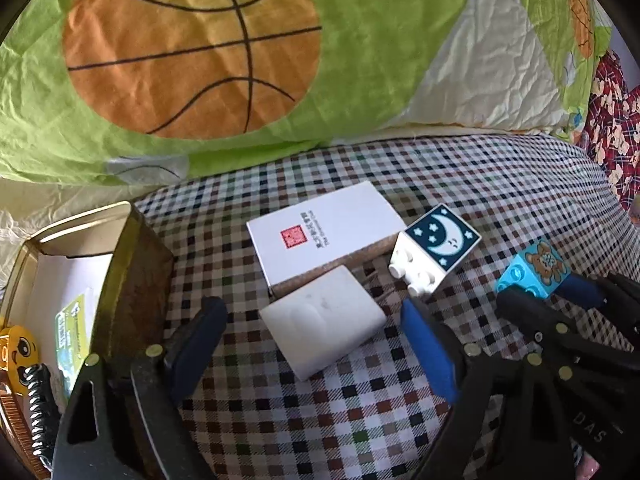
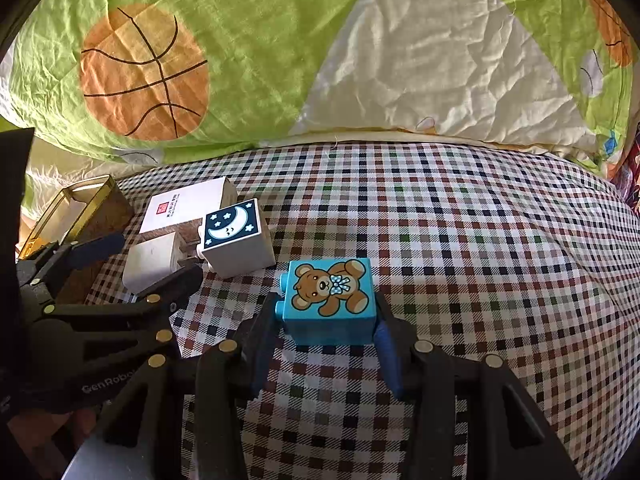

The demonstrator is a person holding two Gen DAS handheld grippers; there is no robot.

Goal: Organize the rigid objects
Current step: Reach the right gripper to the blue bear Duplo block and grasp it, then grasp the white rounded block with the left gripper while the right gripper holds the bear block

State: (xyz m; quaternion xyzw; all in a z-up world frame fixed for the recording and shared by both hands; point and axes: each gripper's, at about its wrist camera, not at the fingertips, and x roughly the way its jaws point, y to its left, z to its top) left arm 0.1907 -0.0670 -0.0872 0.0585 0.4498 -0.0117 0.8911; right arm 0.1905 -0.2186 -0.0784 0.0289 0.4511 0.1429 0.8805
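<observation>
My right gripper [image 2: 326, 312] is shut on a light blue toy brick with a teddy bear picture [image 2: 330, 300], gripped at its two sides over the checked cloth; the brick also shows in the left wrist view [image 1: 534, 274]. My left gripper [image 1: 316, 320] is open around a white charger block [image 1: 324, 328], one finger on each side, not touching it. A white brick with a moon picture [image 1: 434, 250] lies just past the charger. A flat white box with a red stamp [image 1: 320, 236] lies behind both. The charger [image 2: 154, 260] and the moon brick [image 2: 236, 240] also show in the right wrist view.
A gold tin box [image 1: 120, 280] stands open at the left with papers and a yellow toy inside. The checked cloth [image 2: 460, 240] covers the bed. A green quilt with basketball prints [image 1: 200, 40] rises behind. Red patterned fabric [image 1: 616, 120] lies at the far right.
</observation>
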